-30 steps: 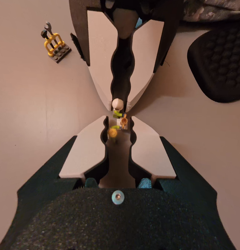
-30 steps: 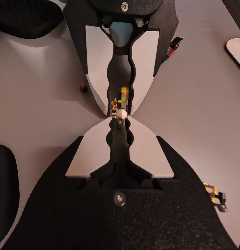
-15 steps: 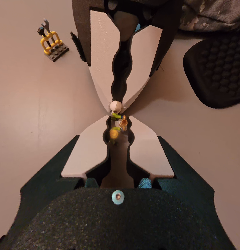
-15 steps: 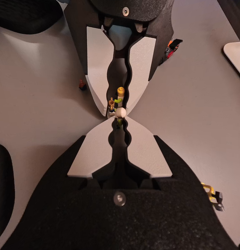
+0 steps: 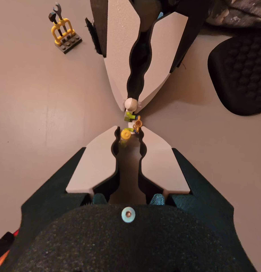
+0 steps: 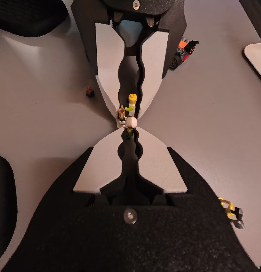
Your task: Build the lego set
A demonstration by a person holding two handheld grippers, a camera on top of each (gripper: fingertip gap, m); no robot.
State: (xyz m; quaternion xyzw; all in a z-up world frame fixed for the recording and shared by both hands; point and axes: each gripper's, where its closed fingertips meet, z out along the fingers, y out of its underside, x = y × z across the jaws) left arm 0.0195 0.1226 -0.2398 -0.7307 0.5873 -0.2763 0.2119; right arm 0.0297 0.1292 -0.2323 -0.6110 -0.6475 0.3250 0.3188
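Jaws first: my left gripper (image 5: 129, 129) stands narrowly parted around a yellow-headed minifigure (image 5: 125, 134), whose studded head sits just inside the left fingertip (image 5: 112, 132); I cannot tell from this angle whether the pads actually press on it. My right gripper (image 6: 129, 129) is closed down tight on a second minifigure wearing a white helmet (image 6: 131, 122), the helmet poking out just past its tips and a lime arm showing in the slit behind.

Both grippers meet tip to tip over the table (image 5: 31, 103). Between them, at about 12 o'clock from my left tips, a small gold cup (image 5: 137, 123) rests against a white plate piece (image 5: 130, 125); both figures' lime arms reach toward it. In the right wrist view the same cup lies at 10 o'clock from the helmet.

Farther out in the left wrist view, a yellow tool rack (image 5: 63, 29) on a dark grey plate, carrying a wrench and a hammer, stands well apart at 11 o'clock. A black mesh pad (image 5: 241, 76) lies at 2 o'clock.

In the right wrist view, a small car (image 6: 184, 53) in orange, red and dark grey sits at 1 o'clock, partly behind the opposing gripper. A tiny reddish piece (image 6: 89, 92) lies at 10 o'clock, and a white tray edge (image 6: 257, 58) at 2 o'clock.
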